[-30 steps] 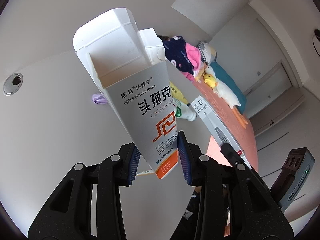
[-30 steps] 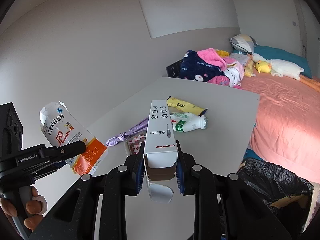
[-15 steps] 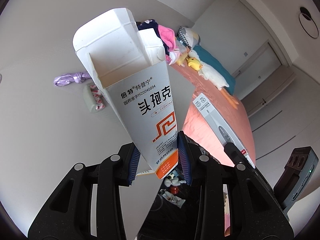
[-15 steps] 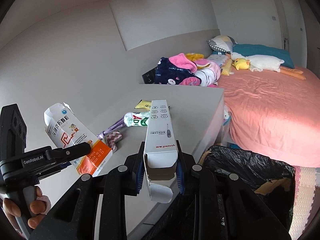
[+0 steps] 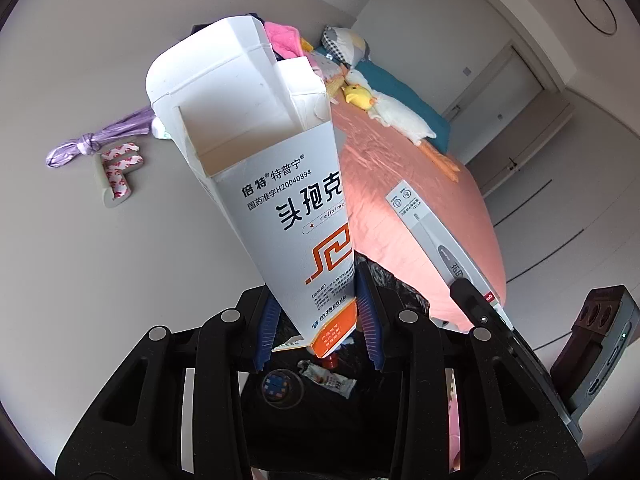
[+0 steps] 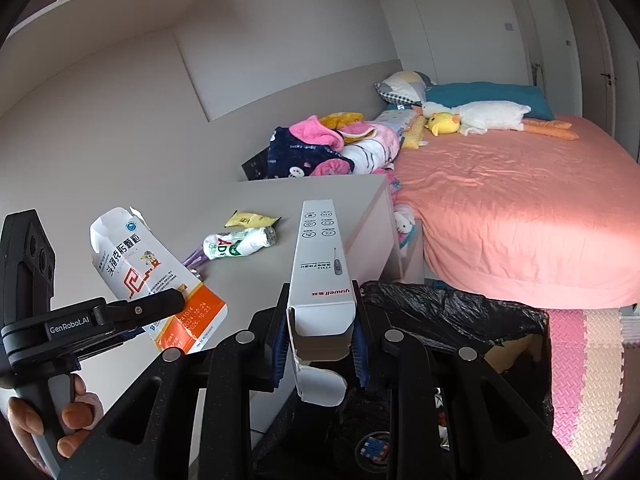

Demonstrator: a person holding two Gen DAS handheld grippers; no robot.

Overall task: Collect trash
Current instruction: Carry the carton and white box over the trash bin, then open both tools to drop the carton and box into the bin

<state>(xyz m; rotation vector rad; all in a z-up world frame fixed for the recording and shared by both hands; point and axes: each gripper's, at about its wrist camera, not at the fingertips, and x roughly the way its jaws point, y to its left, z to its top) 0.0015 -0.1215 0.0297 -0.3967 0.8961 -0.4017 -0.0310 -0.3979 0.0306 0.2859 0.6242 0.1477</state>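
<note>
My left gripper (image 5: pixel 318 322) is shut on an open white and orange medicine box (image 5: pixel 276 184), which also shows in the right wrist view (image 6: pixel 144 276). My right gripper (image 6: pixel 320 346) is shut on a long white thermometer box (image 6: pixel 320 264), seen too in the left wrist view (image 5: pixel 436 240). Both boxes hang over a bin lined with a black bag (image 6: pixel 452 312), with trash inside (image 5: pixel 328 378). A yoghurt bottle (image 6: pixel 240 242), a yellow wrapper (image 6: pixel 250 220), a purple knotted bag (image 5: pixel 96 140) and a patterned wrapper (image 5: pixel 120 172) lie on the grey table (image 6: pixel 320 188).
A bed with a pink sheet (image 6: pixel 512 208) stands right of the table, with a clothes pile (image 6: pixel 332 148), pillows and a duck plush (image 6: pixel 476 118) at its head. Pink foam mats (image 6: pixel 580 360) cover the floor by the bin.
Both grippers have moved off the table toward the black bin, still holding their boxes. The bin now sits below both grippers.
</note>
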